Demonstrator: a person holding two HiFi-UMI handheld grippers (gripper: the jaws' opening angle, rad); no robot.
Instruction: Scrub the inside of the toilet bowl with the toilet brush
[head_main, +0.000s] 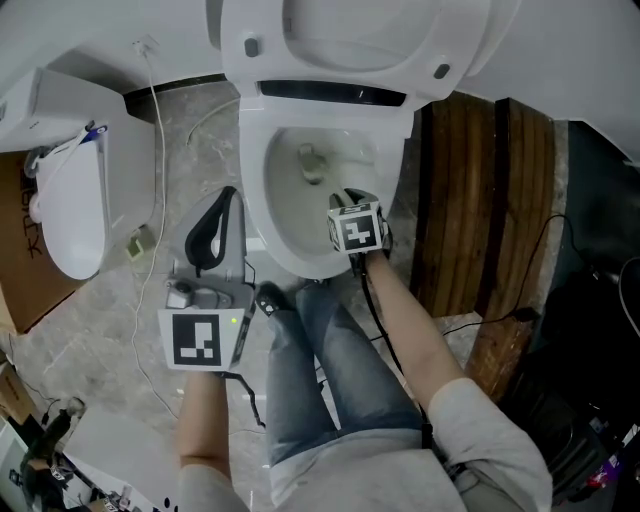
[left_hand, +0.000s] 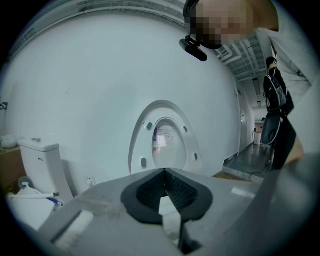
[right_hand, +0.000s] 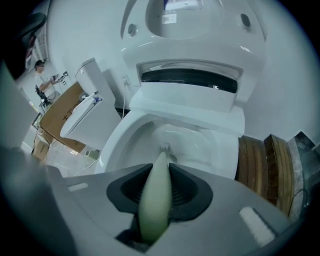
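Brush (right_hand: 155, 215) handle is clamped between the right gripper (right_hand: 159, 171) jaws, aiming the bristle head down into the bowl (right_hand: 200, 145) for scrubbing. Left gripper (left_hand: 164, 172), jaws together and empty, is held beside the bowl, clear of the stroke.

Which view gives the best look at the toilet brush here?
Right gripper view: the toilet brush handle lies clamped in the right gripper and its bristles reach into the toilet bowl. Head view shows only the brush head, small, inside the bowl. Left gripper view shows none of it.
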